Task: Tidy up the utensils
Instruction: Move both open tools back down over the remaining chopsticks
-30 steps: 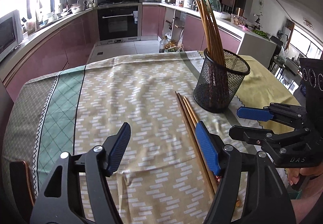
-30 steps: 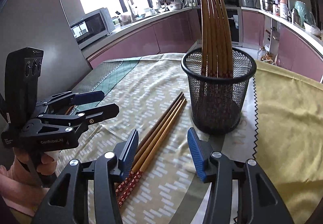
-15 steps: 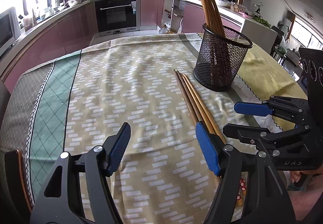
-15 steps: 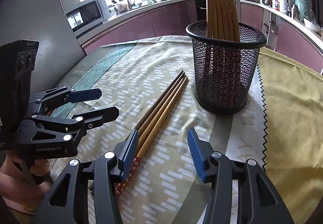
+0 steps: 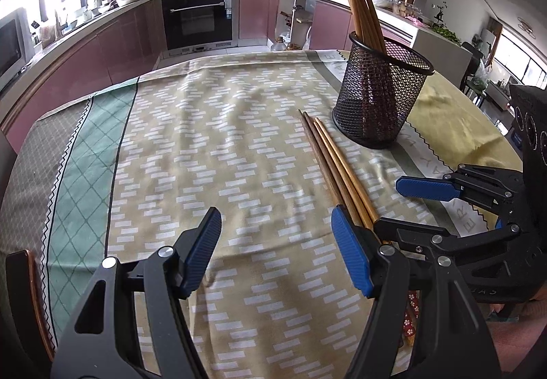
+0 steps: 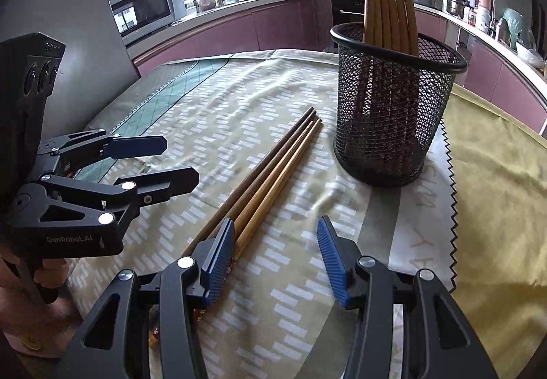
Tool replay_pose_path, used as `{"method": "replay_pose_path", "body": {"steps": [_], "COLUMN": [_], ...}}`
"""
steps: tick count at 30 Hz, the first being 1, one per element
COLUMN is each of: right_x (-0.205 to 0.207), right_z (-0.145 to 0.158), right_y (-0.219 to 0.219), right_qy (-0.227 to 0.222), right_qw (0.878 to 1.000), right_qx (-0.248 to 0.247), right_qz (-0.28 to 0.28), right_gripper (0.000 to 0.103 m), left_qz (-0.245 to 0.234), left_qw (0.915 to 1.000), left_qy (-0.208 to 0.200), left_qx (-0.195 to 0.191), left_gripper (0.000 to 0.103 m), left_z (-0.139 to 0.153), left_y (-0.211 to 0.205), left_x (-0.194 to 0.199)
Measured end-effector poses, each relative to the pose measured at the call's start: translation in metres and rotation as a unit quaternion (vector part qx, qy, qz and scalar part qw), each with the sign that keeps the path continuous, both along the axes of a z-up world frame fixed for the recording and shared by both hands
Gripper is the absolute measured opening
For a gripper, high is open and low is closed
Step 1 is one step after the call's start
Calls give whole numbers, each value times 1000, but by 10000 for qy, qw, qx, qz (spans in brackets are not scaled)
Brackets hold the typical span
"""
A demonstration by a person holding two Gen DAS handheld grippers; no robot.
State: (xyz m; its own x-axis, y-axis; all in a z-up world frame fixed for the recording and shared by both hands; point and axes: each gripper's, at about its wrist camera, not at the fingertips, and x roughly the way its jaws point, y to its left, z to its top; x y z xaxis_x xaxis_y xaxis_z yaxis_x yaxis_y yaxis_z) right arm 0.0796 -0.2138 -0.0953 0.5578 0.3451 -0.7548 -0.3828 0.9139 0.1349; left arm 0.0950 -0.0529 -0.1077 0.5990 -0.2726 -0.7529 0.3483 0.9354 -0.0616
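Three wooden chopsticks lie side by side on the patterned tablecloth, tips toward a black mesh holder that has several chopsticks standing in it. They also show in the right wrist view, left of the holder. My left gripper is open and empty above the cloth; its right finger overlaps the chopsticks' near part. My right gripper is open and empty, its left finger over the chopsticks' decorated ends. Each gripper shows in the other's view, the right one and the left one.
The table carries a beige patterned cloth with a green band at left and a yellow cloth at right. A chair back is at the near left edge. Kitchen counters and an oven stand beyond the table.
Both grippers have drawn back and lowered toward the near ends of the lying chopsticks. The holder looks farther away in the left wrist view. Both stay open.
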Motion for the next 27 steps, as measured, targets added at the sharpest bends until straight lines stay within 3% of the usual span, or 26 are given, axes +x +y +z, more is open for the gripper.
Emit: {"method": "replay_pose_path", "body": {"steps": [10, 15, 27], "right_x": [-1, 1, 3], "right_z": [-1, -1, 0], "right_y": [-5, -7, -15], "right_qy": [17, 57, 168], "right_qw": [10000, 9999, 9997], "right_qx": [-50, -51, 148], "right_qz": [-38, -91, -138], "right_gripper": [48, 40, 39], "left_qz": [-111, -137, -357], "left_qw": [9999, 9998, 9989], "left_qy": [36, 107, 293], "left_qx": [5, 85, 111], "left_gripper": [66, 66, 66], "left_z": [-2, -7, -16], "left_y": [-7, -13, -27], "left_x": [3, 6, 14]}}
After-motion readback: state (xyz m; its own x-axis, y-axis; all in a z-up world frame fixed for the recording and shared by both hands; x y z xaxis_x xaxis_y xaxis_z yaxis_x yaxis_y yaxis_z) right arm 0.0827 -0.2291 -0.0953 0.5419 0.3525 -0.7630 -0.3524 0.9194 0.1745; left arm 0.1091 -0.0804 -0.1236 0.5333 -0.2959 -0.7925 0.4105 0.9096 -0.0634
